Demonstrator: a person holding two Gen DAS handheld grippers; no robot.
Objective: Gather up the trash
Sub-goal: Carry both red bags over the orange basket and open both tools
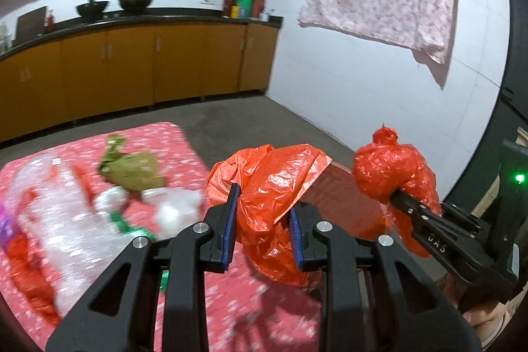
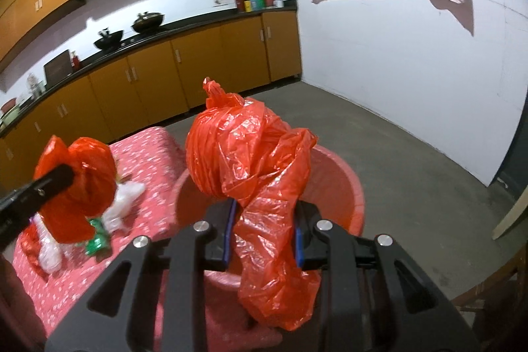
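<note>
A pink floral cloth [image 1: 184, 154] covers the table, strewn with clear plastic wrap [image 1: 66, 203] and an olive-green bag [image 1: 132, 170], with a red plastic tub [image 2: 346, 187] just beside it. The left gripper [image 1: 264, 220] has its fingers pinched narrowly on a bunch of red trash bag [image 1: 274, 180]. The right gripper [image 2: 264, 230] clamps a second red bunch [image 2: 247, 147] above the tub.

Surface: pink floral-clothed table [image 1: 184, 141] is carrying trash.
Ten o'clock: olive wrapper [image 1: 132, 169] is lying.
Nine o'clock: clear plastic [image 1: 66, 213] is spreading.
Centre: green scrap [image 1: 123, 221] is resting.
</note>
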